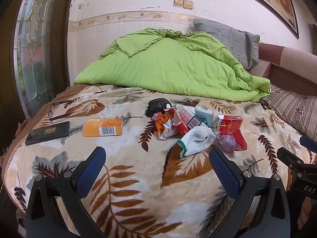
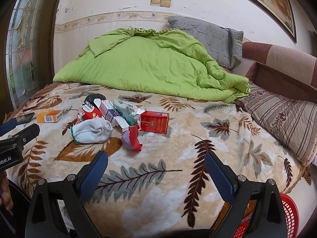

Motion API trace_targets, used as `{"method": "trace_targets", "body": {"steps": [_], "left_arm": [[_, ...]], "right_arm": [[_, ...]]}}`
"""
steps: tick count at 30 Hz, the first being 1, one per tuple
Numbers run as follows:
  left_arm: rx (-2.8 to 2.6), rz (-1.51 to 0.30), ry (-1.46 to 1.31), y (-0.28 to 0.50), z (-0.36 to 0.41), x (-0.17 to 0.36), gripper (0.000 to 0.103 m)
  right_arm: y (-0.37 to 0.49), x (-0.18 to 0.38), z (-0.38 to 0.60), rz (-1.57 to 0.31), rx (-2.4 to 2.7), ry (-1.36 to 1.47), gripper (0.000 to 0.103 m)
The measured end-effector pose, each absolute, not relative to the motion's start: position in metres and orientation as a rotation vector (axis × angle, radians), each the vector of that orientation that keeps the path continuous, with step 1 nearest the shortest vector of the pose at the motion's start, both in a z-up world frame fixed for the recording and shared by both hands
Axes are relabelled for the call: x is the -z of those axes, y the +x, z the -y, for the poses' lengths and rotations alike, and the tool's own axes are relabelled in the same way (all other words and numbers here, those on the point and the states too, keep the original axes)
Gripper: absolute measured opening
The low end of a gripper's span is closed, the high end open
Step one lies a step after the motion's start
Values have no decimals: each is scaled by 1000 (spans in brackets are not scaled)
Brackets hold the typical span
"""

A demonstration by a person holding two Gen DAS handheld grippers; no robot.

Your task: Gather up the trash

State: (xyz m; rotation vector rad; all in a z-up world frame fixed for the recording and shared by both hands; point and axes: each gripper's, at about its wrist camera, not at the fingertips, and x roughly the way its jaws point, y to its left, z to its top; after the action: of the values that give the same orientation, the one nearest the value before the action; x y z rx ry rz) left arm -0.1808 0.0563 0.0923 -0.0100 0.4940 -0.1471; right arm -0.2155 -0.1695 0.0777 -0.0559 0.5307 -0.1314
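A heap of trash lies on the leaf-patterned blanket: a crumpled orange wrapper, a black bag, torn cartons, a red cigarette pack and a purple wad. A white sock lies at the heap's near side. An orange box lies apart to the left. My left gripper is open and empty, just short of the sock. My right gripper is open and empty, short of the heap.
A black phone and glasses lie at the bed's left edge. A green duvet and grey pillow fill the back. A striped pillow lies right. A red basket stands below the bed's near right corner.
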Motion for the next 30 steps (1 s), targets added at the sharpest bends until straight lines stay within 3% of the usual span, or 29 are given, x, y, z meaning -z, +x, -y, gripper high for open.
{"method": "trace_targets", "body": {"steps": [30], "left_arm": [[147,-496,-11,-181,-57,-92,103]], "right_arm": [[-217,-78,169,-540,133,-68,100]]}}
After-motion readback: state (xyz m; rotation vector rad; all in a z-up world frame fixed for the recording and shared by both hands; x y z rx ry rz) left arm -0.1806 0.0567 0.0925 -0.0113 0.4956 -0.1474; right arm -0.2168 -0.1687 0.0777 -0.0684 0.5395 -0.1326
